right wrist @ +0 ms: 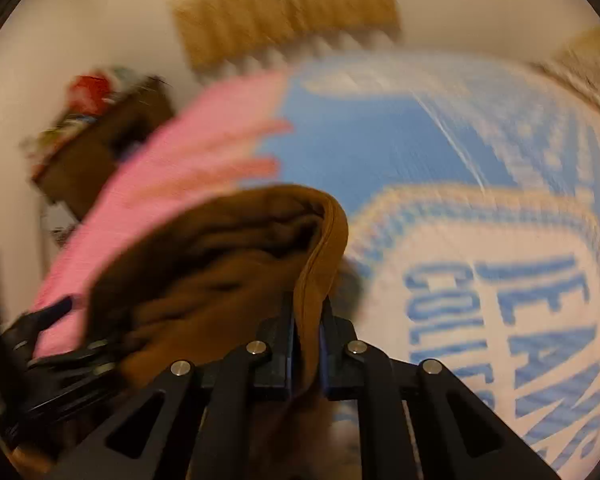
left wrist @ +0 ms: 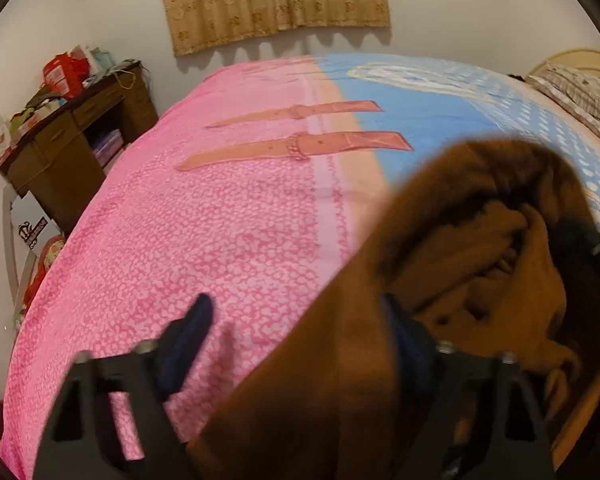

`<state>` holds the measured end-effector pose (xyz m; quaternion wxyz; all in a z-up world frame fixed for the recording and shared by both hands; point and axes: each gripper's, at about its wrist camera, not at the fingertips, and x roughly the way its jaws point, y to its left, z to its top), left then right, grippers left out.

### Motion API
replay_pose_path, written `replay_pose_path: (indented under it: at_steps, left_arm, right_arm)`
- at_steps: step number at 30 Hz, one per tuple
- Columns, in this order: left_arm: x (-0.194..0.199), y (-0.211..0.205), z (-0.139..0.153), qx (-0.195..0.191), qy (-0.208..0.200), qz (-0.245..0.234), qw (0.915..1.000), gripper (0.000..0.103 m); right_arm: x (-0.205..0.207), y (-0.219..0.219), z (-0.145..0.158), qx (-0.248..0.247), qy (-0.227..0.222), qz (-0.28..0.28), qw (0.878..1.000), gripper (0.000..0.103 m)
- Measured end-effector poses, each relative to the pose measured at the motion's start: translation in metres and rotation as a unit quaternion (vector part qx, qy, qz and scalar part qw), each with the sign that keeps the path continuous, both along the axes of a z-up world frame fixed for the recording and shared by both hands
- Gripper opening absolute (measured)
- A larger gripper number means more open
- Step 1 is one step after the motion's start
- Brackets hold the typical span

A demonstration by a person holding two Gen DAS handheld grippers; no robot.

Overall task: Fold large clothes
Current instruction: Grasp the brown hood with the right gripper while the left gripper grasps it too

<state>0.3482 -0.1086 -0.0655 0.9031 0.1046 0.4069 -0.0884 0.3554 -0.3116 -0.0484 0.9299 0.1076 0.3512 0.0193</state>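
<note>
Right now your right gripper (right wrist: pixel 306 344) is clamped on a hemmed edge of the brown garment (right wrist: pixel 220 264), cloth pinched between both pads. Your left gripper (left wrist: pixel 300 344) has its jaws apart w/ brown cloth lying between them; the pads don't look to be pressing, so that side isn't secured. The garment itself hangs bunched over the bed cover (left wrist: pixel 204 216), approx where pink meets blue, not spread flat.

Risks, as I judge them: lift w/ only the right side held and the heap swings and twists, so you lose the edge. Close the left on a random bunch and you trap extra layers, giving a crooked fold. The right-wrist view is blurred, so aim suffers.

Writing: big blue letters on the cover's white panel (right wrist: pixel 520 320), looks like "JEANS" and "COLLE…", cut off. No other legible label.
</note>
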Motion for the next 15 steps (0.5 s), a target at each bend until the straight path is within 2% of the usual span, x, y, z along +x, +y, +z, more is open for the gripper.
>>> replay_pose_path:
  at_steps: [1, 3, 5, 7, 10, 13, 15]
  left_arm:
    - [-0.003, -0.003, 0.003, 0.001, 0.006, -0.005, 1.0, 0.059]
    - [-0.006, -0.012, 0.008, 0.004, 0.016, -0.012, 0.9998, 0.042]
    - [-0.014, -0.017, 0.016, 0.017, 0.013, -0.006, 0.9998, 0.037]
    - [-0.028, -0.018, 0.027, 0.043, -0.005, 0.008, 0.999, 0.018]
    - [-0.05, -0.008, 0.042, 0.039, -0.014, 0.022, 0.9989, 0.009]
    - [-0.08, 0.01, 0.062, 0.046, -0.058, 0.038, 0.9965, 0.008]
    - [-0.1, 0.026, 0.075, 0.027, -0.075, 0.05, 0.9956, 0.008]
  right_arm:
    - [-0.01, 0.005, 0.013, -0.001, -0.02, 0.019, 1.0, 0.009]
    - [-0.033, 0.015, 0.039, -0.005, -0.053, 0.055, 0.997, 0.009]
    - [-0.062, 0.024, 0.065, -0.013, -0.081, 0.091, 0.992, 0.009]
    - [-0.082, 0.033, 0.08, -0.022, -0.09, 0.116, 0.989, 0.008]
    - [-0.113, 0.041, 0.09, -0.038, -0.09, 0.147, 0.984, 0.008]
    - [-0.147, 0.043, 0.088, -0.047, -0.084, 0.167, 0.981, 0.008]
    - [-0.167, 0.04, 0.086, -0.043, -0.084, 0.171, 0.981, 0.008]
